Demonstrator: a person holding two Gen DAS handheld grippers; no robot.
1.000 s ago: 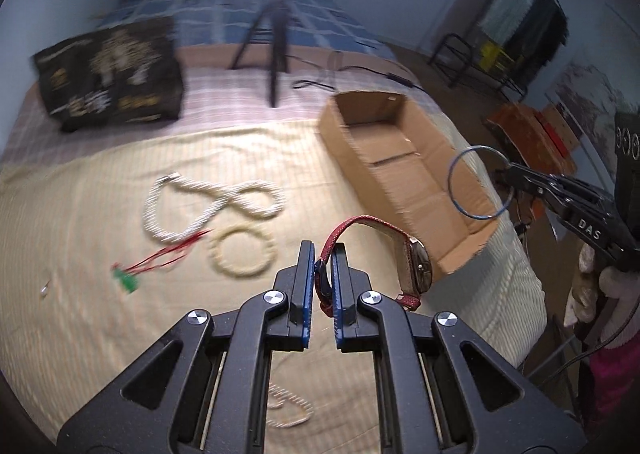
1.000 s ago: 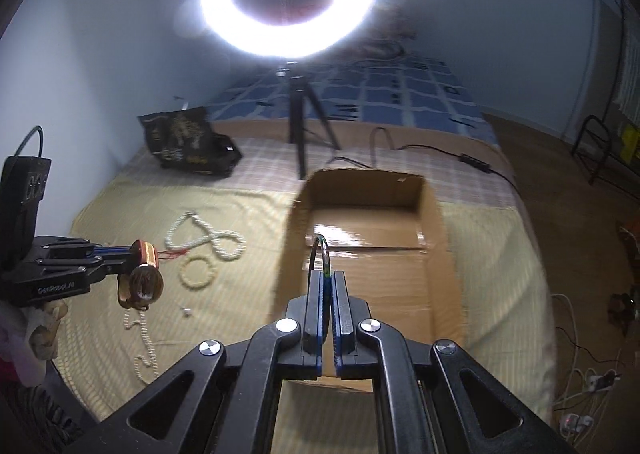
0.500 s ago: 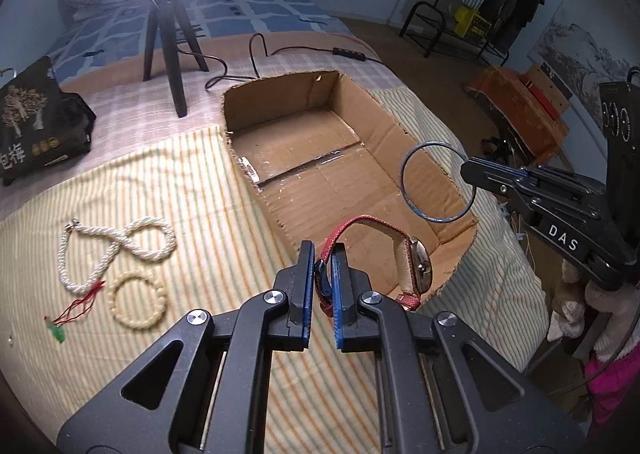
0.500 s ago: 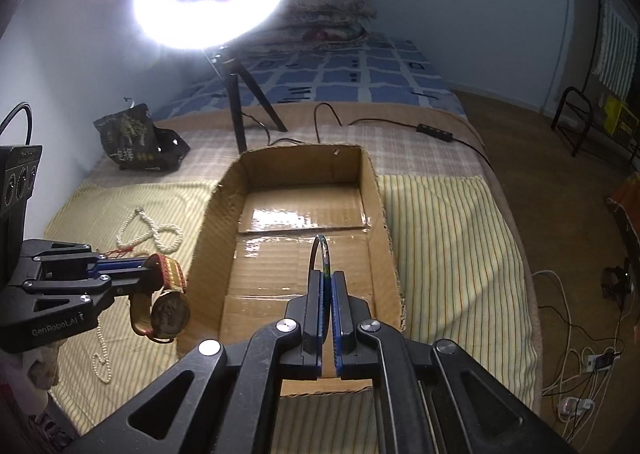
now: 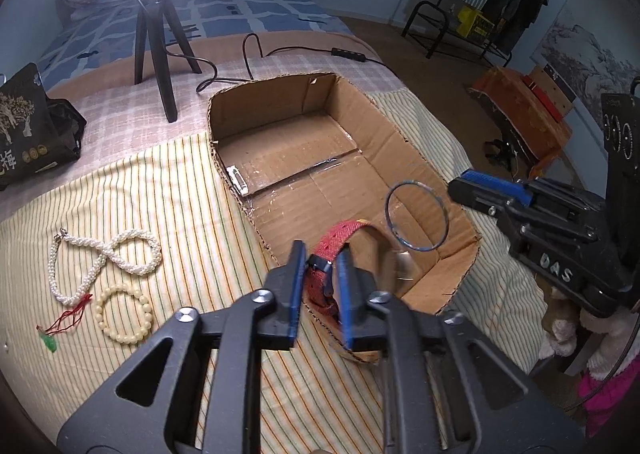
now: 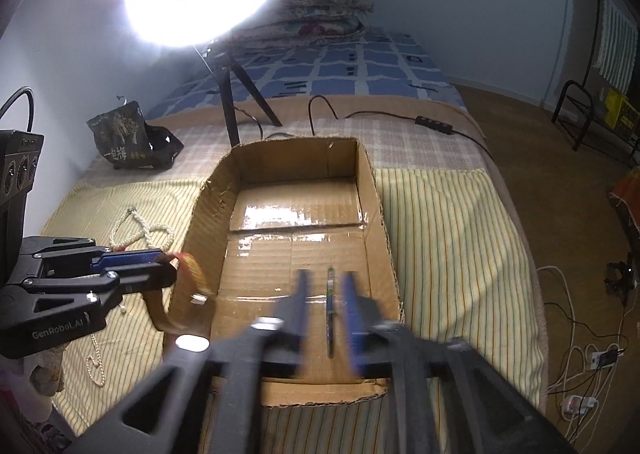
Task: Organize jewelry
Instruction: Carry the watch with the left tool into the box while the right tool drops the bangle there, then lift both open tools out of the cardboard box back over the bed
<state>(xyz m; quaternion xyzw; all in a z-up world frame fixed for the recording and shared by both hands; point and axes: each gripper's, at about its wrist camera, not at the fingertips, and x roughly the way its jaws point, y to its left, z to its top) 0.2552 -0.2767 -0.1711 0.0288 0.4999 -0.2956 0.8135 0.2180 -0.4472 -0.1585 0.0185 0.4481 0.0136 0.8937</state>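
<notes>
Both grippers' fingers have just parted over the box point(image 5: 404, 142): left gripper point(image 5: 320, 278) frees the watch point(image 5: 340, 242), right gripper point(image 6: 326, 294) the bangle point(image 6: 330, 310), both dropping near its 6 o'clock end; necklaces await

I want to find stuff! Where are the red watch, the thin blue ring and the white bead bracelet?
red fabric-strap watch point(image 5: 340, 240), left wrist view, on the strap.
thin blue ring bangle point(image 5: 416, 216), left wrist view, on its rim.
round white bead bracelet point(image 5: 124, 312), left wrist view, on the beads.

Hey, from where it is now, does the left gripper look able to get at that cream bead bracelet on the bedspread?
Probably yes: the bracelet lies in the open beside the left gripper, but the red watch still sits between its jaws.
</notes>
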